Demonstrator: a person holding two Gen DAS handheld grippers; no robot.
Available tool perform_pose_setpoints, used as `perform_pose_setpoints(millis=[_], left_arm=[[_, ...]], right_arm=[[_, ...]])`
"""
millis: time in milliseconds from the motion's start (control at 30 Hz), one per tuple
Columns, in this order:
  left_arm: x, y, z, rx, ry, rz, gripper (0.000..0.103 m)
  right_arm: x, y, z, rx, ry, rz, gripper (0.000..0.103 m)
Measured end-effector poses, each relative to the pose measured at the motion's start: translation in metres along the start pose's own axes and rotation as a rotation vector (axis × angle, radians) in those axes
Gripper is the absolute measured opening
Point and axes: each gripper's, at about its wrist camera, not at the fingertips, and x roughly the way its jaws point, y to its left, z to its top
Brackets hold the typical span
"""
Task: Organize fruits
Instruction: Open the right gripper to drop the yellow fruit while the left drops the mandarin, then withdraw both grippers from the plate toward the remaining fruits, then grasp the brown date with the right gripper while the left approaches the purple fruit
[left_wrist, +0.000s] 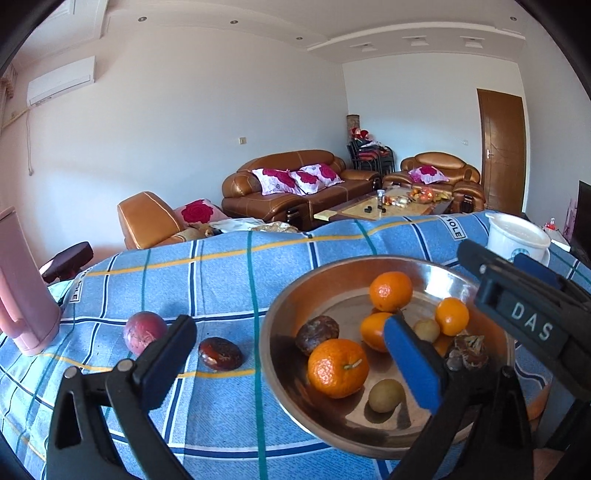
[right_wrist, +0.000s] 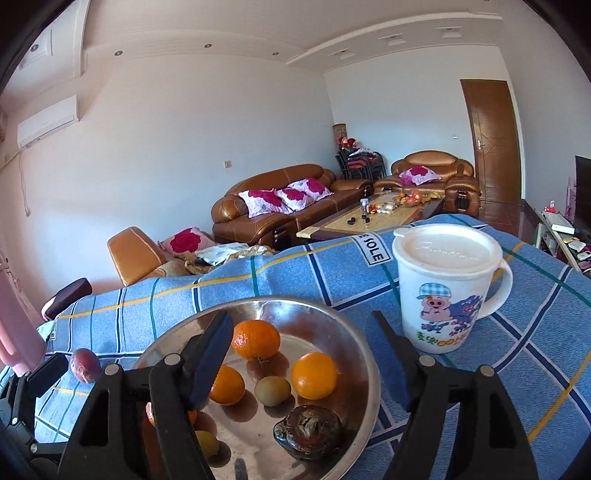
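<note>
A steel bowl (left_wrist: 280, 306) (right_wrist: 354, 332) on the blue checked cloth holds several oranges (left_wrist: 338, 367) (right_wrist: 314, 374), small green-brown fruits (left_wrist: 386, 395) (right_wrist: 272, 390) and dark wrinkled fruits (left_wrist: 317, 334) (right_wrist: 307, 430). A purple passion fruit (left_wrist: 144, 331) (right_wrist: 85, 364) and a dark brown fruit (left_wrist: 220, 353) lie on the cloth left of the bowl. My left gripper (left_wrist: 291, 336) is open and empty, its left finger by the passion fruit and its right finger over the bowl. My right gripper (right_wrist: 303, 328) is open and empty over the bowl's right half.
A white lidded cartoon mug (right_wrist: 443, 291) (left_wrist: 515, 238) stands right of the bowl. A pink jug (left_wrist: 22, 291) stands at the table's left. The table's far edge drops off toward sofas and a coffee table.
</note>
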Motion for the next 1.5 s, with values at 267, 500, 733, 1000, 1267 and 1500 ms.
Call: perform_pose_setpoints(millis=[267, 500, 733, 1000, 1267, 1500], left_arm=[[-0.012, 0.015, -0.008, -0.012, -0.015, 0.020, 0.103], [-0.024, 0.025, -0.015, -0.021, -0.017, 0.023, 0.103], [-0.035, 0.037, -0.022, -0.035, -0.007, 0.022, 0.103], [-0.048, 0.058, -0.031, -0.056, -0.007, 0.020, 0.103], [-0.058, 0.079, -0.038, -0.064, -0.007, 0.040, 0.103], [-0.061, 0.095, -0.041, -0.065, -0.003, 0.067, 0.103]], right_arm=[[-0.022, -0.001, -0.004, -0.023, -0.041, -0.091, 0.075], [-0.043, 0.004, -0.011, -0.064, -0.057, -0.121, 0.075], [-0.057, 0.017, -0.018, -0.101, -0.057, -0.137, 0.075], [-0.070, 0.031, -0.028, -0.101, -0.042, -0.151, 0.075], [-0.079, 0.050, -0.036, -0.109, -0.020, -0.128, 0.075], [-0.081, 0.069, -0.043, -0.109, -0.004, -0.109, 0.075]])
